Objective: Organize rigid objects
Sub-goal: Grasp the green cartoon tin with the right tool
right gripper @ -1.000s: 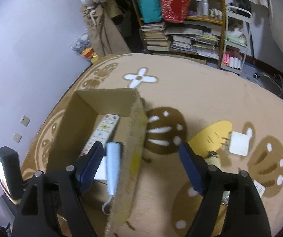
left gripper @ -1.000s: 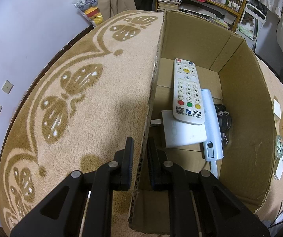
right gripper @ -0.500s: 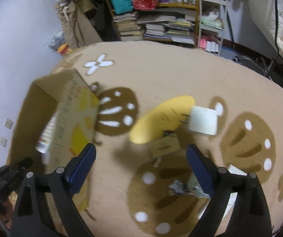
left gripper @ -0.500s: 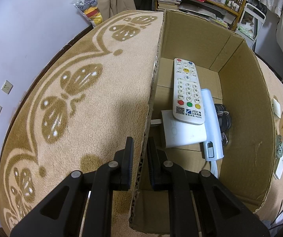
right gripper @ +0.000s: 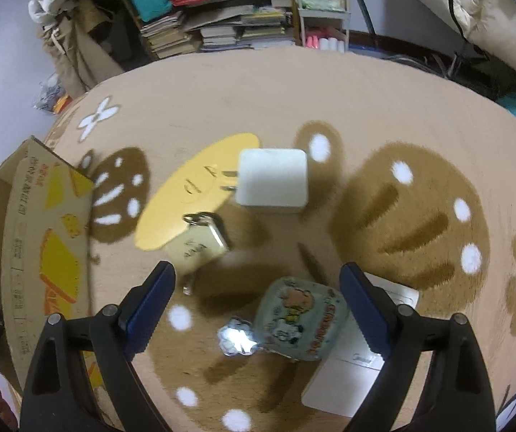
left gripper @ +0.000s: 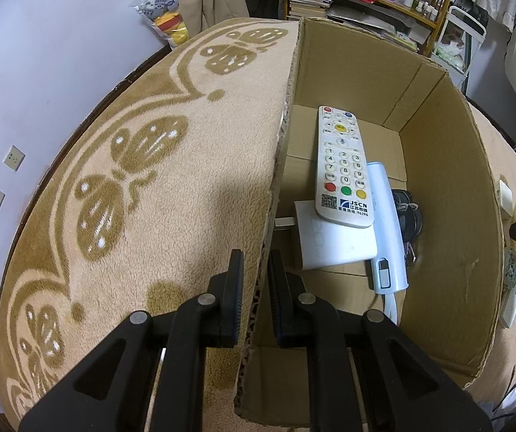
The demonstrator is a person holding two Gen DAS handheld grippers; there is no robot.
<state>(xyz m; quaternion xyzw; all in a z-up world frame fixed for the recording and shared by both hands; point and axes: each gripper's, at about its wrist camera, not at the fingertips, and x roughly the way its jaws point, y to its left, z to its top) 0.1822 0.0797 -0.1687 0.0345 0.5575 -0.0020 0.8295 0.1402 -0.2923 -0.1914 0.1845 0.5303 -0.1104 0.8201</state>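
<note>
Left tongs [left gripper: 254, 288] clamped on left wall of cardboard box [left gripper: 448, 187], box near rug's left edge; keep clamp firm so box stays put. Remote [left gripper: 342, 165], white block [left gripper: 333, 244], pale blue device [left gripper: 387, 234] already inside.

Right tongs [right gripper: 256, 309] spread wide, empty, above cartoon tin [right gripper: 303, 318] mid-rug; straddle tin squarely, avoid shiny charm [right gripper: 236, 338] touching it. White charger [right gripper: 272, 181], brass tag [right gripper: 197, 244] wait beyond.

Versus second ago: box unmoved; right tongs left box side, now low over loose items.

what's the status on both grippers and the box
Left hand-held gripper shut on box wall. Right hand-held gripper open over cartoon case. Nothing blocking.
</note>
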